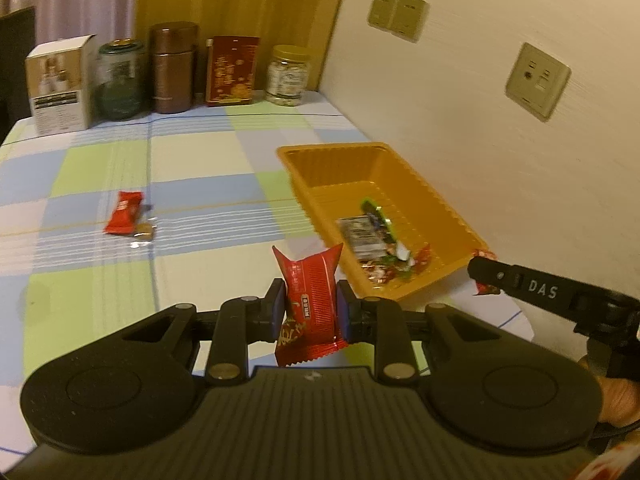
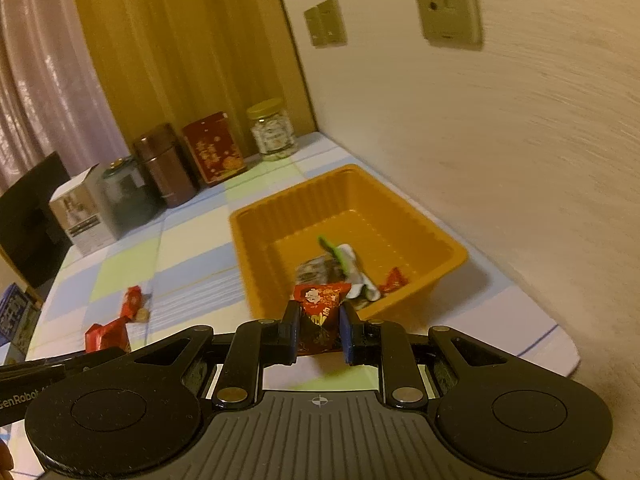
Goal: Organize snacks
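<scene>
A home room is shown, likely a dining corner. The surface (image 1: 192, 160) is covered with a checked cloth, and a row of tins and jars (image 1: 172, 68) is kept at its far edge. Curtains (image 2: 36, 80) are hung behind, and sockets (image 1: 538, 80) are set in the wall.

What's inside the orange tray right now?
The orange tray holds a small heap of wrapped snacks at its near end; the far end is bare. The right gripper and its red packet cover part of the heap.
</scene>
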